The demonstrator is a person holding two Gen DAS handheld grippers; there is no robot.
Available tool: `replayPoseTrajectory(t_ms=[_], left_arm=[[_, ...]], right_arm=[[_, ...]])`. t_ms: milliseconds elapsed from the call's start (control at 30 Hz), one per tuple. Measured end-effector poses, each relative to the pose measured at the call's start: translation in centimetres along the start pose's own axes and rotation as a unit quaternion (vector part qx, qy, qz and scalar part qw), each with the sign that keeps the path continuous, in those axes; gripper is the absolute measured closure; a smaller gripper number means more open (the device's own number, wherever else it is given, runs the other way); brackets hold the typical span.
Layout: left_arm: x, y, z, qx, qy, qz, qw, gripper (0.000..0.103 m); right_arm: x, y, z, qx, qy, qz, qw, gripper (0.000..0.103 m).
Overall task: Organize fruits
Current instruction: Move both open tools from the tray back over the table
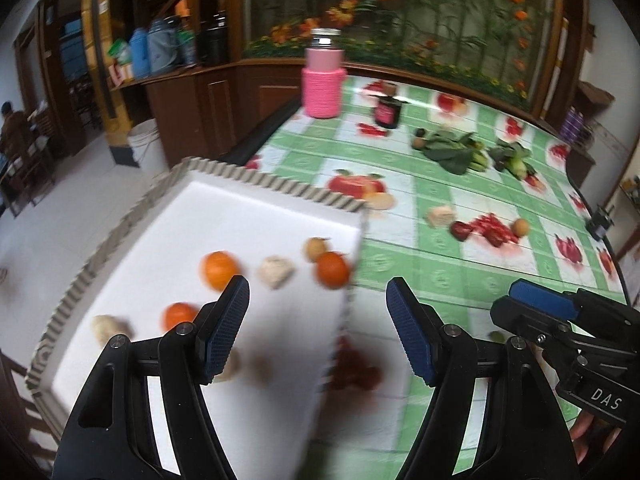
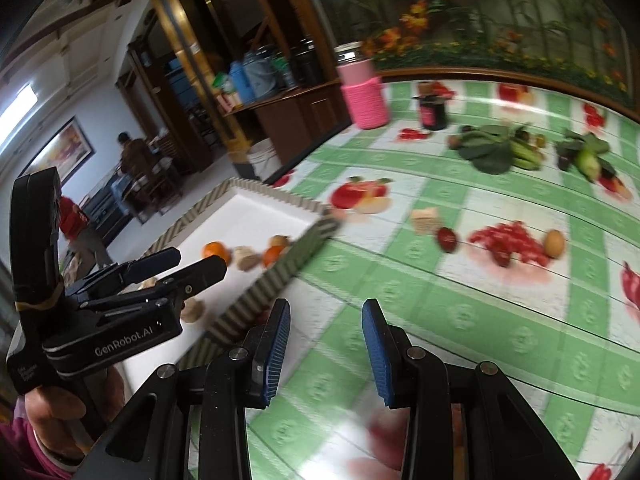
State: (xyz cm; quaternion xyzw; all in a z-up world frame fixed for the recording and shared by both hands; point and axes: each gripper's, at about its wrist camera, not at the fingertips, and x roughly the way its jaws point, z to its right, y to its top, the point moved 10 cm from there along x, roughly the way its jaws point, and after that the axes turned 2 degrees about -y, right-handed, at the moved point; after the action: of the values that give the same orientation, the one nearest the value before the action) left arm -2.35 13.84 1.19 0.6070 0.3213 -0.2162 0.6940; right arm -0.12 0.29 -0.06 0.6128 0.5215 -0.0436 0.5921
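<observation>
A white tray (image 1: pixel 256 216) with a striped rim sits at the table's left edge. In it lie three oranges (image 1: pixel 219 270), beige chunks (image 1: pixel 275 271) and a small brown fruit (image 1: pixel 316 248). My left gripper (image 1: pixel 317 300) hovers open over the tray's right rim with nothing between its fingers. My right gripper (image 2: pixel 326 320) is open and empty above the green checked tablecloth (image 2: pixel 460 320), just right of the tray (image 2: pixel 256 216). Farther out on the cloth lie a beige chunk (image 2: pixel 426 218), a dark red fruit (image 2: pixel 447 239) and a brown round fruit (image 2: pixel 554 243).
A pink bottle (image 1: pixel 323 80), a dark jar (image 1: pixel 387 114) and leafy greens (image 1: pixel 456 152) stand at the table's far side. The cloth carries printed fruit pictures. Left of the table are wooden cabinets and a white bucket (image 1: pixel 146 144). People are in the room behind (image 2: pixel 132 152).
</observation>
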Motion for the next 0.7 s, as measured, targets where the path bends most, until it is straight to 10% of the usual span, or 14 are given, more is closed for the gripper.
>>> replayPoseTrajectory(t_ms=[700], left_arm=[[4.2,0.5,11.3,0.083,-0.040,-0.026,0.9954,0.031]], right_arm=[[-3.4,-0.5,11.7,0.067,-0.078,0.010,0.995,0.066]])
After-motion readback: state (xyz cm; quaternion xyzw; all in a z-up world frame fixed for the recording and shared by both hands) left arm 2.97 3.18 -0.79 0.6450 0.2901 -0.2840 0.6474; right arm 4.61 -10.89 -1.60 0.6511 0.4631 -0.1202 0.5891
